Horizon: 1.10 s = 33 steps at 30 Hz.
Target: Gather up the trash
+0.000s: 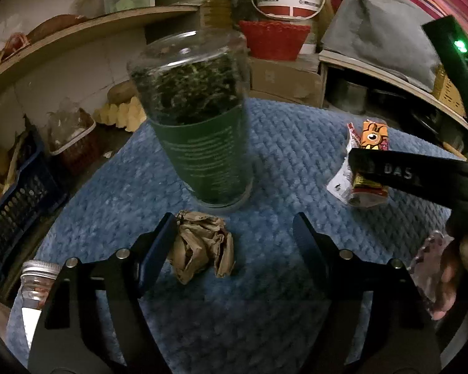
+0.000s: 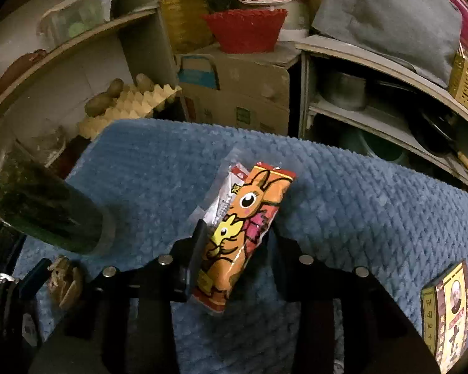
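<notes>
A crumpled brown paper ball (image 1: 201, 246) lies on the blue knitted cloth (image 1: 280, 143), between the fingers of my open left gripper (image 1: 234, 237), close to the left finger. My right gripper (image 2: 234, 243) is shut on an orange snack wrapper with cartoon rabbits (image 2: 243, 227); a clear plastic wrapper (image 2: 224, 196) lies against it. In the left wrist view the right gripper's finger (image 1: 390, 171) crosses the wrapper (image 1: 371, 143) at the right. The paper ball also shows at the left of the right wrist view (image 2: 65, 280).
A tall glass jar of dried green herbs (image 1: 199, 118) stands just behind the paper ball. A small metal-lidded jar (image 1: 37, 283) is at lower left. A yellow printed box (image 2: 449, 311) lies at right. Shelves, a cardboard box (image 2: 240, 90), a red basket (image 2: 246, 29) and a blue crate (image 1: 15, 196) surround the cloth.
</notes>
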{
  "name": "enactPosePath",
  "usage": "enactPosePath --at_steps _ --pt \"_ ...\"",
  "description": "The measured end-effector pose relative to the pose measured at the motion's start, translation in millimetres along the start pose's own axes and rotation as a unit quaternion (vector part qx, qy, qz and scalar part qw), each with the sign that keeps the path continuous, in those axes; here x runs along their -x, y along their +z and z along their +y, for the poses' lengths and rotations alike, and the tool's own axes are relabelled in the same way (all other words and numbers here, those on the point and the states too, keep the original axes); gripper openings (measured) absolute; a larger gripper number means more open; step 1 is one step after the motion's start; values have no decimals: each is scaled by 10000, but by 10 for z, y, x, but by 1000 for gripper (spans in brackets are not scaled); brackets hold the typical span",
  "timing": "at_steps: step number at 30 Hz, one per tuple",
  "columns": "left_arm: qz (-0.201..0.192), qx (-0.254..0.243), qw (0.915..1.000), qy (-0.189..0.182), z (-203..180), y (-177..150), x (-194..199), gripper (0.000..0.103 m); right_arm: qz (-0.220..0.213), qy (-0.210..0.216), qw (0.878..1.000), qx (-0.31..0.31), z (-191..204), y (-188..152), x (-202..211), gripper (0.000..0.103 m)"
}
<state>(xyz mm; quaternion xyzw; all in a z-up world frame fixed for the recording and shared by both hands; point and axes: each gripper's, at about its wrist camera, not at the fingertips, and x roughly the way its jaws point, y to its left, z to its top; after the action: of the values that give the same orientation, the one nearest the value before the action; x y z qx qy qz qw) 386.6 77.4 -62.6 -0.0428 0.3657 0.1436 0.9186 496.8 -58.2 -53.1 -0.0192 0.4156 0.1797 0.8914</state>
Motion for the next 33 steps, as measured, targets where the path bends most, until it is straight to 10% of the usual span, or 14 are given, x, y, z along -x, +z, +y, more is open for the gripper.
enactPosePath --at_steps 5,10,16,20,22,23,33 --pt "-27 1 10000 -11 3 -7 4 69 -242 -52 9997 -61 -133 -24 192 28" --pt "-136 -28 9998 -126 29 5 48 25 -513 -336 9981 74 -334 -121 539 26" --pt "6 368 9974 -622 158 43 92 4 -665 -557 9962 42 -637 -295 990 25" --pt "9 580 9973 -450 225 -5 139 25 -767 -655 9949 4 -806 -431 1305 25" --pt "-93 473 9987 -142 191 -31 210 90 -801 -679 9945 -14 -876 -514 1429 25" --pt "-201 458 9987 78 177 -49 256 96 -804 -686 9944 -18 -892 -544 1459 25" --pt "226 -52 9984 516 -6 -83 16 97 -697 -744 9948 -81 -1068 -992 1509 25"
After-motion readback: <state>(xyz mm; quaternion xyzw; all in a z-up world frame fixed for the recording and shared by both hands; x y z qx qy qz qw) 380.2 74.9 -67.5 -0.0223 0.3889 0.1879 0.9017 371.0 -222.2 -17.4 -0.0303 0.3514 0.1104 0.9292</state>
